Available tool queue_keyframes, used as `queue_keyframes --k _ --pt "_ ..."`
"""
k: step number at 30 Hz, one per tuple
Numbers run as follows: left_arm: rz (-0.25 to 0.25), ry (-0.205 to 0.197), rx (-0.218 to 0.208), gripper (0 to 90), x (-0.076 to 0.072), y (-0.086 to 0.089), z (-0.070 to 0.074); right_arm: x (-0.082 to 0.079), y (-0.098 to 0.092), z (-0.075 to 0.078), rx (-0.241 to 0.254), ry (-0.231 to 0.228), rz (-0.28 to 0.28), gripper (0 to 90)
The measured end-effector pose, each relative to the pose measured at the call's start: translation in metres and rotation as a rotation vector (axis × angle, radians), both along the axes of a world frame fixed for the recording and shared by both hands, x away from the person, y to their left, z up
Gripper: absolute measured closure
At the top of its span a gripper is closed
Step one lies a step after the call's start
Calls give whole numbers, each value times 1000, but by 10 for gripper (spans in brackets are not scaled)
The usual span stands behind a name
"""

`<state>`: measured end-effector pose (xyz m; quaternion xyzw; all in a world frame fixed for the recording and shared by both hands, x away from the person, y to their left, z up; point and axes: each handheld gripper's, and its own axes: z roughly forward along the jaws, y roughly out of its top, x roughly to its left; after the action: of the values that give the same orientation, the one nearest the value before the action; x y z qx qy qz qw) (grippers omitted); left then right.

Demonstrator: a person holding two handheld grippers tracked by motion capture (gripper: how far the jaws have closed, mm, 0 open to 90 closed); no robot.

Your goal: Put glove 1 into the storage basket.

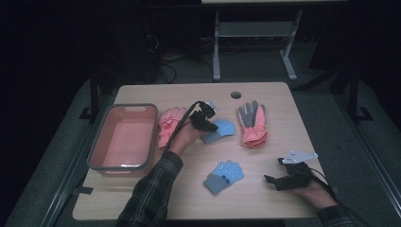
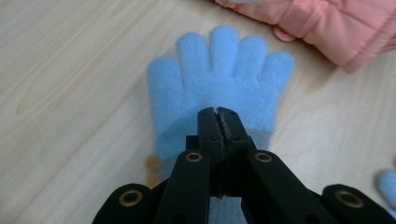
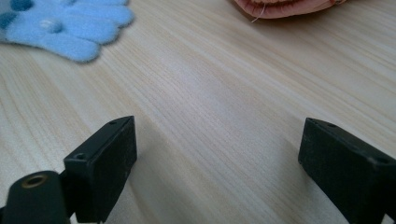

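Here the left gripper (image 2: 218, 112) was clenched on the blue glove (image 2: 219, 79), its jaws brought together with a pinch of the fleece at the glove's palm between them. In the high view that left gripper (image 1: 211, 126) sat over the cuff end of the blue glove (image 1: 223, 128), which lay flat on the counter (image 1: 265, 198) near the middle, fingers spread and pointing away from the gripper. A hand in a plaid sleeve (image 1: 153, 189) carried it, with a black cable looping up over the wrist. Just beside the glove's fingertips, in the left gripper view, lay the edge of a pink glove (image 2: 327, 28). To the left of the hand lay another pink glove (image 1: 166, 124), and beyond that, by the counter's left edge, stood a pink tub with a grey rim (image 1: 97, 142). A pink and grey glove (image 1: 252, 124) lay to the right of the held glove, apart from it. Nearer the person lay a second blue glove (image 1: 223, 176), palm up with dark dots.

The right gripper (image 1: 274, 179) rested near the counter's right front corner with its jaws spread wide over bare wood, holding nothing, well apart from the gloves.
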<state>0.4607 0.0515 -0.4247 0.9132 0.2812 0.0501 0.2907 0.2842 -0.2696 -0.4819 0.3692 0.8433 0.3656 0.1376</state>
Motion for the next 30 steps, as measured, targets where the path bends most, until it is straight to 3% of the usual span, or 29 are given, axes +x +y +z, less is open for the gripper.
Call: queue_keyframes --k 6,8,9,18,25,30 --pt "49 7 -2 894 -25 7 8 0 0 0 -2 -1 1 109" --pt "57 3 3 893 -30 8 8 0 0 0 -1 0 0 108" --pt "77 9 9 894 -40 10 9 0 0 0 -1 -1 0 109" --pt "115 13 29 893 -81 20 1 0 0 0 -1 -1 0 109" --pt "116 29 13 893 -100 29 -8 0 0 0 -1 -1 0 108" --pt "110 40 -20 894 -108 36 -4 0 0 0 -1 0 -1 108"
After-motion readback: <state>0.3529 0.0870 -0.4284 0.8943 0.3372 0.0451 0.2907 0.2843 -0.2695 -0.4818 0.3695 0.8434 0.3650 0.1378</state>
